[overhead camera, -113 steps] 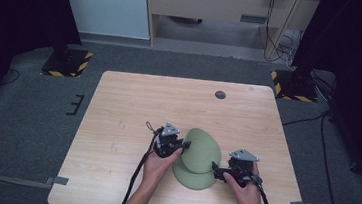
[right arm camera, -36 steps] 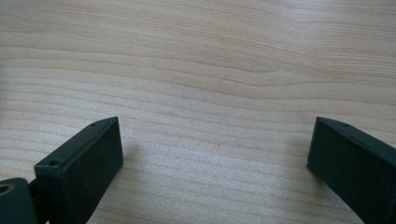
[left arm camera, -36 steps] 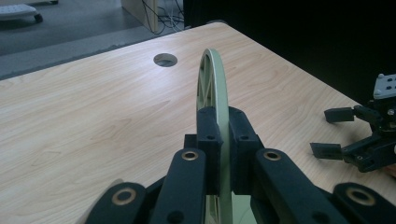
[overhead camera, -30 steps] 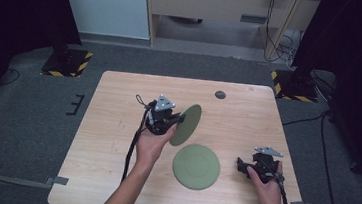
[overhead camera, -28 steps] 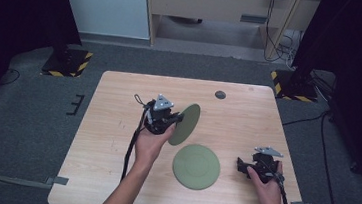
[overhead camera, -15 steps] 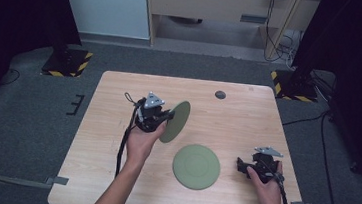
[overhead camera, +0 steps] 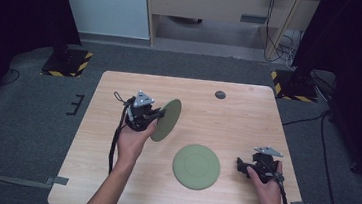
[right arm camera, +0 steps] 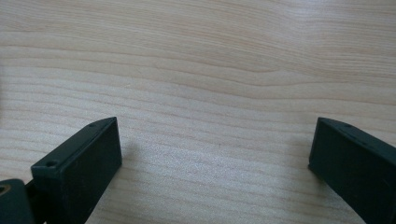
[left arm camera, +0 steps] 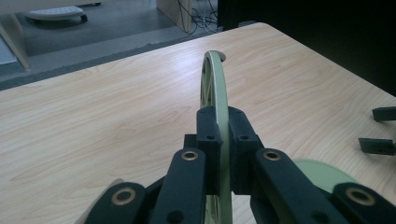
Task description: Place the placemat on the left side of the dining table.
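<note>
The left gripper (overhead camera: 160, 114) clamps 1 green plate (overhead camera: 166, 119) on edge above the table (overhead camera: 247, 118), carrying it from the other plate (overhead camera: 196, 166); it likely needs setting down next. The right gripper (overhead camera: 240, 164) rests wide open, empty.

High view: overhead, facing forward-down on the surface (overhead camera: 110, 185). Gripper views: close, low along the jaws; all share the woodgrain.

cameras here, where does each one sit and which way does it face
High view: above the person's side, looking forward and down on the table; forearms, both claws.
Left gripper view: rides the left claw, looks along jaws shut on the held plate; the right claw's jaws at the right edge.
Right gripper view: rides the right claw, jaws open over bare wood.
High and left views share the flat plate.
</note>
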`<state>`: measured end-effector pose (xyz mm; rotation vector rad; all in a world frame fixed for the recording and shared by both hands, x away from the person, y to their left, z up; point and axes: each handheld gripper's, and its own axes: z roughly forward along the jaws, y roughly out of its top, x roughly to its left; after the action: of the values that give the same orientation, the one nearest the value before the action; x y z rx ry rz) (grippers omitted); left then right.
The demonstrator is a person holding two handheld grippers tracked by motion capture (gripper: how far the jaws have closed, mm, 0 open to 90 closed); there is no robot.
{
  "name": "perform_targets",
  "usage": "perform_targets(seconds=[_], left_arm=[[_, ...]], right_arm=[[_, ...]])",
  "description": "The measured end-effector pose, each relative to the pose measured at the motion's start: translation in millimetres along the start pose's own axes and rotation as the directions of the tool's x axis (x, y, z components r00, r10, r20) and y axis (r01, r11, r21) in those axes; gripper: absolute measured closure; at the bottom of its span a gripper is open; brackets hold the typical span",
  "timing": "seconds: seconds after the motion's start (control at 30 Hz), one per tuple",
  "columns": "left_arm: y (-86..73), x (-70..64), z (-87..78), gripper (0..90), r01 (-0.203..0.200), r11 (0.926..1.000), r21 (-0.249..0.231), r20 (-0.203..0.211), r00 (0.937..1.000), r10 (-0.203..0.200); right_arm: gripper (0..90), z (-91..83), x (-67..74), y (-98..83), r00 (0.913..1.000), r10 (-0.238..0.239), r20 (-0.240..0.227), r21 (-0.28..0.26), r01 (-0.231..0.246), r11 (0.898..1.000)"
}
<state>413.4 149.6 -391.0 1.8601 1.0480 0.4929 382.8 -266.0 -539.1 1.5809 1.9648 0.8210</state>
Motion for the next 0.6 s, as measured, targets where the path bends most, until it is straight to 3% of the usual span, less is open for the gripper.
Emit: perform_targets(seconds=[0.6], left_arm=[[-12.5,23.2,-16.2,85.4,0.019,0.9998,0.0,-0.045,0.9988,-0.019]], right_arm=[[2.6,0.0,0.0,0.0,1.0,-0.001,0.0,0.0,0.001,1.0]])
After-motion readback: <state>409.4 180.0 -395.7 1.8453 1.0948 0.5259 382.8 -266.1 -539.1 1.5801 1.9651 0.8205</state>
